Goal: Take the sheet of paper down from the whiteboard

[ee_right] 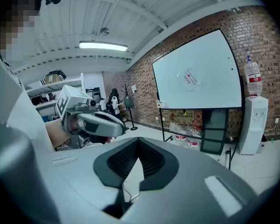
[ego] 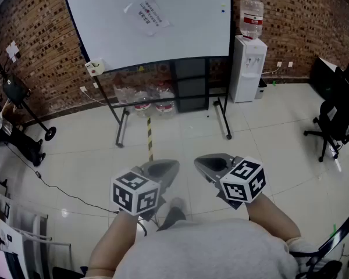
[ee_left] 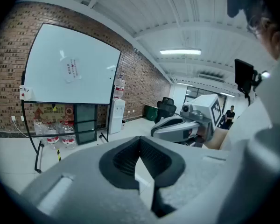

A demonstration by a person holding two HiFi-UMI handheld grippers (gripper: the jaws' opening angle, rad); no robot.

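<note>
White water dispenser (ego: 248,68) beside whiteboard (ego: 189,36)

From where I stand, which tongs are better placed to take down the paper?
Left, marginally. The left tongs and right tongs are both shut, empty and far from the whiteboard, but the sheet of paper hangs left of its centre, nearly straight ahead of the left one.

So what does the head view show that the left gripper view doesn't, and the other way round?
Only the head view shows the left gripper's marker cube and a floor cable. Only the left gripper view shows the ceiling light and a distant person. Both show the whiteboard, its sheet of paper, the water dispenser and the right gripper.
</note>
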